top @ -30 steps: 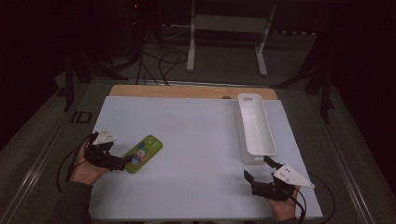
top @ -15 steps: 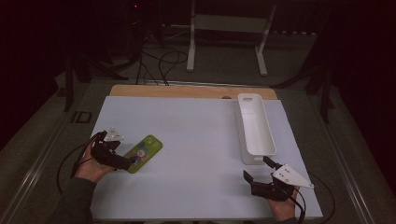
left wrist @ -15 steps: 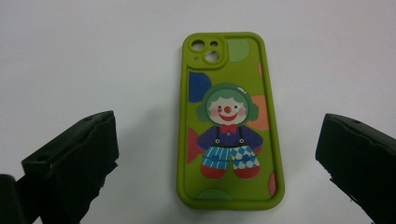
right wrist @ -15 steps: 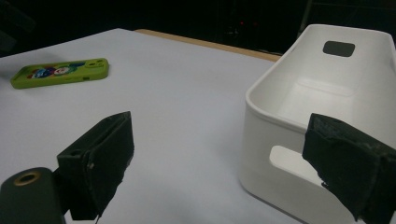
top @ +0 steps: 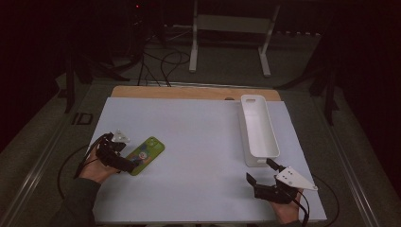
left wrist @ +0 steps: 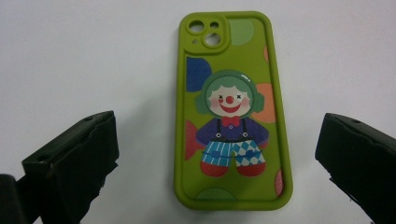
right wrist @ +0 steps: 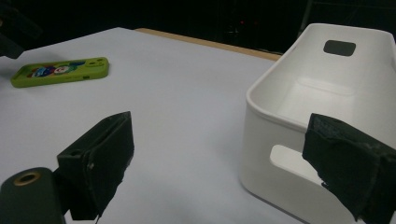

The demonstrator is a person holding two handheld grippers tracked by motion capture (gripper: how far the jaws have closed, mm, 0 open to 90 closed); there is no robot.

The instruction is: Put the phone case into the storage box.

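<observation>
Your right gripper view cuts the long white plastic bin [right wrist: 322,107] off at its right edge; in your high view, the lime-green clown-print phone case [top: 146,154] has its near end hidden under the left gripper [top: 124,161].

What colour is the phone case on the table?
The phone case is lime green with a cartoon clown, clearest in the left gripper view.

The white mat [top: 203,142] lay bare between the phone case [top: 146,155] and the white bin [top: 257,130], leaving wide passage there. The bin's tall walls blocked the mat's right side. Left of the bin, the case lay flat, open mat on both flanks.
</observation>
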